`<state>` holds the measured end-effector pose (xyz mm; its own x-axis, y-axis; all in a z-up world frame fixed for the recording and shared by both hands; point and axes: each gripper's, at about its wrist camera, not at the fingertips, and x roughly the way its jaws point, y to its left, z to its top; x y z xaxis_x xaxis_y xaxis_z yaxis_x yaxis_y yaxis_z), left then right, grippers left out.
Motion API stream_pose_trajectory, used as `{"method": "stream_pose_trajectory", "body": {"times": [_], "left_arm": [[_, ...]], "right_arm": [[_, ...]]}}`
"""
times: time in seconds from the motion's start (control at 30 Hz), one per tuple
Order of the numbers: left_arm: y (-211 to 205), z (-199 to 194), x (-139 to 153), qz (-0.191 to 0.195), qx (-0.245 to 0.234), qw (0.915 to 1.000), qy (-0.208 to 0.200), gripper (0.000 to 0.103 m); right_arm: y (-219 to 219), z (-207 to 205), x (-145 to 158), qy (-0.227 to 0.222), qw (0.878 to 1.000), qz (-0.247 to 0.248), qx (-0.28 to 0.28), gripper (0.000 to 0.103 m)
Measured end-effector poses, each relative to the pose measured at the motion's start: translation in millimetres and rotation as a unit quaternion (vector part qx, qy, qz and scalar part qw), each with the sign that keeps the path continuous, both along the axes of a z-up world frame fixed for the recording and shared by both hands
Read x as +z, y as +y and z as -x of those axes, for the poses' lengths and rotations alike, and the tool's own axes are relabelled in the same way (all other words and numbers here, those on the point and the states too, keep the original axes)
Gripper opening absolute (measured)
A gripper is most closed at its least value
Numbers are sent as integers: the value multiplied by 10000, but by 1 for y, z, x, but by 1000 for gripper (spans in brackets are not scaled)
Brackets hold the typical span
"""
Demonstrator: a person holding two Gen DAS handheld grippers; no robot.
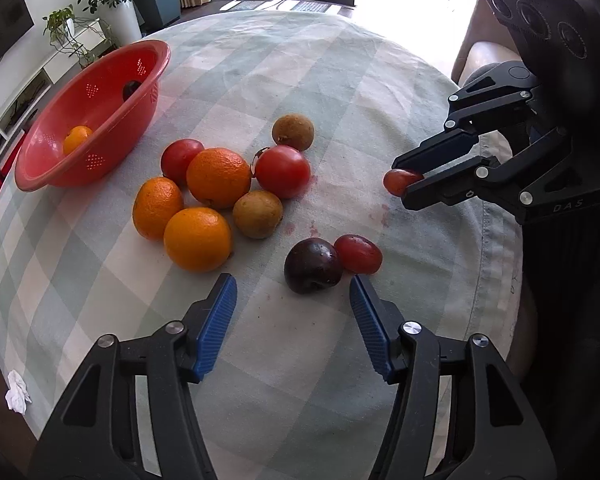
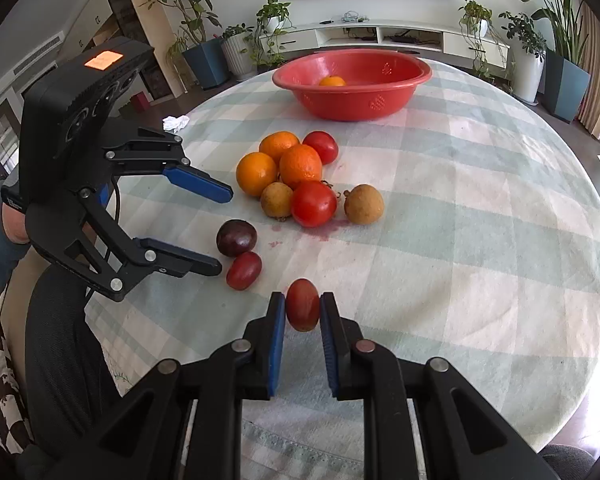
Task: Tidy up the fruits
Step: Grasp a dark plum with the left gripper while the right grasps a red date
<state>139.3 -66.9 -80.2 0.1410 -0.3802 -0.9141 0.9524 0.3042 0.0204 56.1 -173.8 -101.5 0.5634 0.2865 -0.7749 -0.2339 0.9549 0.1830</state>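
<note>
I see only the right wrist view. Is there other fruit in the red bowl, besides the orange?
Observer: Yes, a dark fruit lies in the red bowl, apart from the orange.
Operator: Do the left fingers touch the plum?
Observer: No. The left gripper is open; the plum sits at its tips, untouched.
Operator: Is my red fruit held deep?
Observer: No, the right gripper pinches the small red fruit at the very tips only.

My right gripper (image 2: 303, 312) is clamped on a small red fruit (image 2: 302, 309), pointing steeply down. My left gripper (image 1: 293, 292) tilts down too — jaws apart, nothing between the blue pads (image 1: 217, 320). A sleeve and wrist (image 2: 4, 224) show behind it.
</note>
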Motion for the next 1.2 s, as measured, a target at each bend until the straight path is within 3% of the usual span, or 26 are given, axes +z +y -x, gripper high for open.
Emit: {"method": "stream_pose_trajectory", "body": {"times": [0.07,0.77,0.97,1.2], "left_arm": [[-3,0,-1,-17,-25,10000,12,46],[-10,-1,-3,-19,30,9992,406,45],[-11,0,-3,18,-40,9982,598,29],[-11,-2,-2,107,28,9976,686,28]], "right_arm": [[-1,0,1,-10,10000,-9,-14,20],[-3,1,3,-29,10000,-45,-25,20],[-2,0,3,-33,10000,-55,-34,20],[-3,0,3,-39,10000,-63,-42,20]]}}
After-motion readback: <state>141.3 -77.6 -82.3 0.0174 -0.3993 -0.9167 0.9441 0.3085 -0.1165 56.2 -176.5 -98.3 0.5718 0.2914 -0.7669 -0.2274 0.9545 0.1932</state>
